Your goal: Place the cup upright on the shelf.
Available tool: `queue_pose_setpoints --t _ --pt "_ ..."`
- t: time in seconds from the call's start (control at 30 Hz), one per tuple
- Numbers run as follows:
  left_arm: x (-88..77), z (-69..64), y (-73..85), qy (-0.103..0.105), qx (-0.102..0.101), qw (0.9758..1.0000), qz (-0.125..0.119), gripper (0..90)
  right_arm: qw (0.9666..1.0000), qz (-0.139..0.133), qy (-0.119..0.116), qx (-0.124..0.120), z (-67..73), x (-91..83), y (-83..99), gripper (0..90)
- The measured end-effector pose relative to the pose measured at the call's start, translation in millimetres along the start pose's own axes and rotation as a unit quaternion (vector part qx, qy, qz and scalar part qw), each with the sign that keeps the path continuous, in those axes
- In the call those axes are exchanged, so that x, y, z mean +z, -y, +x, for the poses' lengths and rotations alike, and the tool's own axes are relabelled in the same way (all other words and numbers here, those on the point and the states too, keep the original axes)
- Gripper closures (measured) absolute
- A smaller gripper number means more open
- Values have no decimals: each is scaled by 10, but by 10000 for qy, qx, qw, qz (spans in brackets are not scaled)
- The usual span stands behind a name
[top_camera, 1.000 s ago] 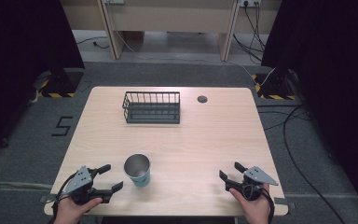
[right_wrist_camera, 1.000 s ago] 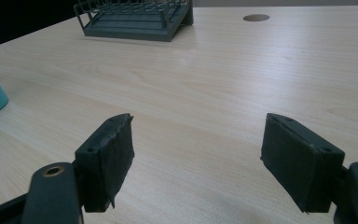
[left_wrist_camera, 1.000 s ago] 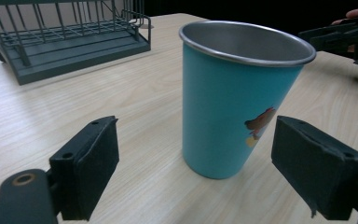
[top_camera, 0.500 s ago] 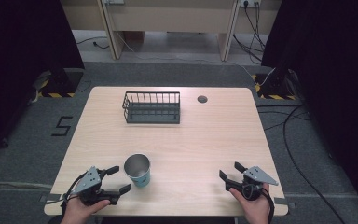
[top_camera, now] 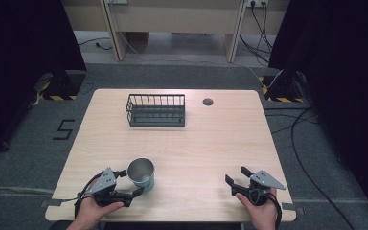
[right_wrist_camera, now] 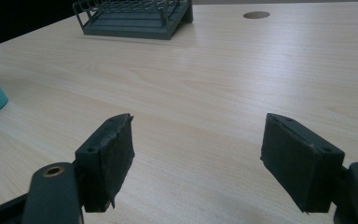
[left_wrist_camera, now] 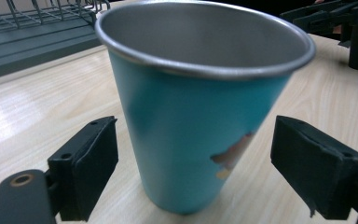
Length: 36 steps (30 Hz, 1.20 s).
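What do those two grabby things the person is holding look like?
Both tongs are black, the left tongs and the right tongs. Each has two chunky, square-ended black pads on short arms with round rivet holes. A grey three-cornered plate sits on top of each, and a dark cable trails off toward the table's near edge. The person's forearms look bare, with no sleeves visible.

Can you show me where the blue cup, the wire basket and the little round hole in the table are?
Cup point(left_wrist_camera: 186, 135): left gripper view, on its blue side wall.
Wire basket point(top_camera: 156, 122): high view, on its front wall.
Round hole point(top_camera: 208, 101): high view, on the dark disc in the tabletop.
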<state>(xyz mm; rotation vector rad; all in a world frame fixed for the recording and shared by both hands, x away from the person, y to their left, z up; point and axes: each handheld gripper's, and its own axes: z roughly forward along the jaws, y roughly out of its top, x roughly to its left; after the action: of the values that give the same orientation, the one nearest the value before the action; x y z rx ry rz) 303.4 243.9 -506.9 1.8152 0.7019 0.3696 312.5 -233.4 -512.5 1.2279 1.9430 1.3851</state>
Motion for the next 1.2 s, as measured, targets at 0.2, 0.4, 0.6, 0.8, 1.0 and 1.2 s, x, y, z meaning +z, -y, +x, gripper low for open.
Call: queue_pose_setpoints --t 0.2,0.4,0.6,0.8,1.0,1.2 --pt "148 17 -60 54 180 9998 35 143 10000 5 -13 -2 -3 2 -1 259" --pt "226 20 -111 95 242 9997 -6 142 10000 10 -24 6 -6 4 -1 258" --pt "218 26 -92 120 266 9995 -91 160 10000 19 -33 -7 -6 6 -2 258" --pt "182 24 -104 85 212 9994 -246 162 10000 24 -34 -43 0 7 -3 258" --pt "129 41 -169 -62 225 9987 -443 162 10000 15 -39 -13 -4 3 -1 259" --pt "97 76 -238 -149 236 9983 -512 162 10000 14 -32 -15 -3 4 -1 259"
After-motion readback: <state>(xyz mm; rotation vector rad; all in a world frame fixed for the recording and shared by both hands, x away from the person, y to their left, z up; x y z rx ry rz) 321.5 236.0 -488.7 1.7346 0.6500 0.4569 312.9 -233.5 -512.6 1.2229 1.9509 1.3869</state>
